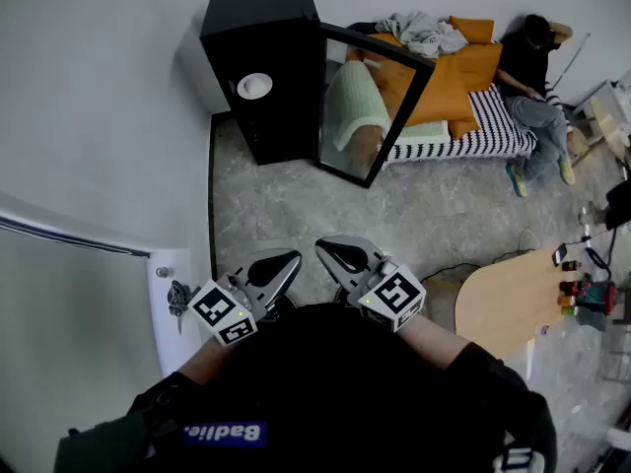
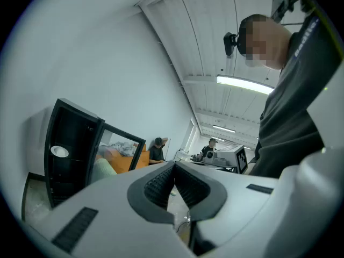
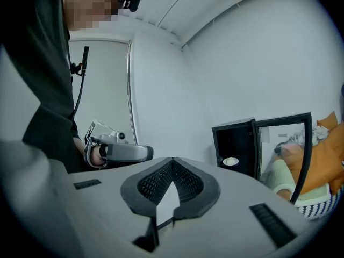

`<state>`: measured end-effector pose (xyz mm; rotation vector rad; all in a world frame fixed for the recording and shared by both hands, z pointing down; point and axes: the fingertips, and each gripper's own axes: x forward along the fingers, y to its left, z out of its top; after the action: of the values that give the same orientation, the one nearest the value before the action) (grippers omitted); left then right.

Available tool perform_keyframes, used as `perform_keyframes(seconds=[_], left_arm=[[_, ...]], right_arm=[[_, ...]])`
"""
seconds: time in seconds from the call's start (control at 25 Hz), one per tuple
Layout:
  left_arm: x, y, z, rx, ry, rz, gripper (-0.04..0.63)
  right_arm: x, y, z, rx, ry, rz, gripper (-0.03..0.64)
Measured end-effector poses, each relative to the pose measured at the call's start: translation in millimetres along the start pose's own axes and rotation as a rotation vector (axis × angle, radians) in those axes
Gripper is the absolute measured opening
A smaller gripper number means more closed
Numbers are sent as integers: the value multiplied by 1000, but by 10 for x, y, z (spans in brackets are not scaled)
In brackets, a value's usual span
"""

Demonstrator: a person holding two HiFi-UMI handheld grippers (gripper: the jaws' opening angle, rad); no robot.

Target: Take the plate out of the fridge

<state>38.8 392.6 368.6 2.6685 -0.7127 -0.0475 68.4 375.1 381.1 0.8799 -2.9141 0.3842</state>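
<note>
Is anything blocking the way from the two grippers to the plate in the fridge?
Nothing visible does. The fridge door stands open, the plate sits exposed inside the fridge, and only floor lies between it and the left gripper and right gripper, both with jaws shut and empty.

Head view overhead, both gripper views facing fridge (image 1: 261,28)

Lab/office w/ a mock-home corner. Black mini fridge (image 1: 258,67) stands vs. bare white wall (image 1: 99,87) on marble-look floor (image 1: 296,215). Right of fridge: daybed (image 1: 473,131) w/ orange cushions (image 1: 454,82), person (image 1: 527,67) sitting beside it. Nearer than fridge: wooden bench (image 1: 508,299) w/ small bottles (image 1: 572,289). Past fridge: ceiling strip lights (image 2: 244,84), desks (image 2: 228,156) w/ equipment.
</note>
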Motion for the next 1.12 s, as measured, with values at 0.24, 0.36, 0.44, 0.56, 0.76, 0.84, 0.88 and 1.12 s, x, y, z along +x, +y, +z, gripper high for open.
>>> perform_keyframes(seconds=[0.24,0.36,0.44,0.56,0.76,0.84,0.88,1.12], left_arm=[[32,29,2,-1,0,5,8],[51,46,0,-2,-1,9,8],[61,60,1,-4,-2,12,8],[82,71,19,-4,-7,20,8],[137,65,36,3,-11,41,8],[168,64,38,5,-14,53,8],[188,61,35,7,-14,60,8],[368,-16,35,18,-19,102,8]], right_arm=[[10,-42,0,4,-4,2,9],[17,-60,-8,5,-4,9,9],[26,-69,-11,7,-5,19,9],[30,-95,5,13,-5,23,9],[-12,-171,36,11,-3,27,9],[-25,-206,39,4,-19,40,9],[-37,-220,40,2,-26,47,9],[-197,-369,58,0,-38,75,9]])
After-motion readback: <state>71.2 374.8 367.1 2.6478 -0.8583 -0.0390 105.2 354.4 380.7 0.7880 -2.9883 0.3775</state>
